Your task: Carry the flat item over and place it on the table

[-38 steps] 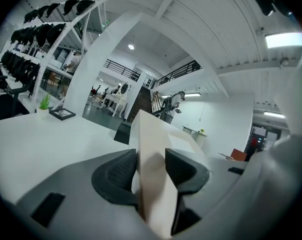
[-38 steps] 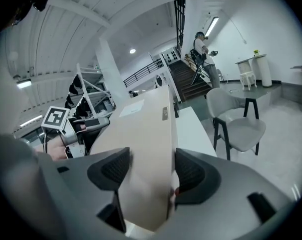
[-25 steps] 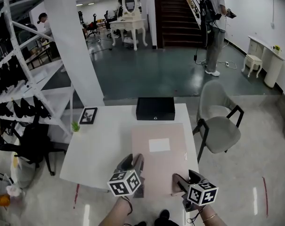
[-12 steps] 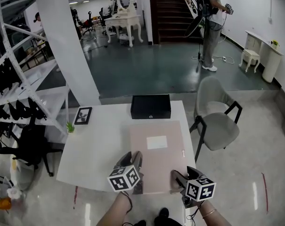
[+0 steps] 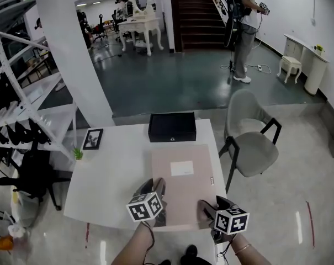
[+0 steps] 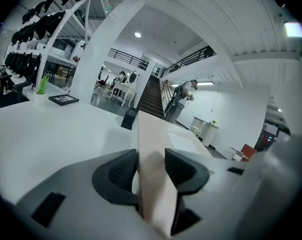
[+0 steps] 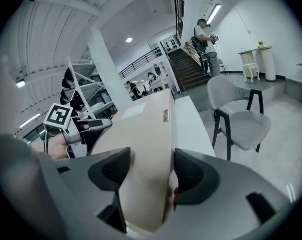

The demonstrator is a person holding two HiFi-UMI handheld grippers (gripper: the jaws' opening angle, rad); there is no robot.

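Note:
The flat item is a pale pink board with a white label. It lies low over the right half of the white table, with its near edge by the table's front edge. My left gripper is shut on its near left corner, and the board's edge runs between the pads of that gripper. My right gripper is shut on the near right corner, where the board fills the gap in that gripper. Whether the board rests on the table I cannot tell.
A black box stands at the table's far edge, just beyond the board. A picture frame and a small plant sit at the far left. A grey chair stands to the right, a white rack to the left. A person stands far back.
Both grippers have moved forward and sunk a little with the board. The grip on each corner looks the same.

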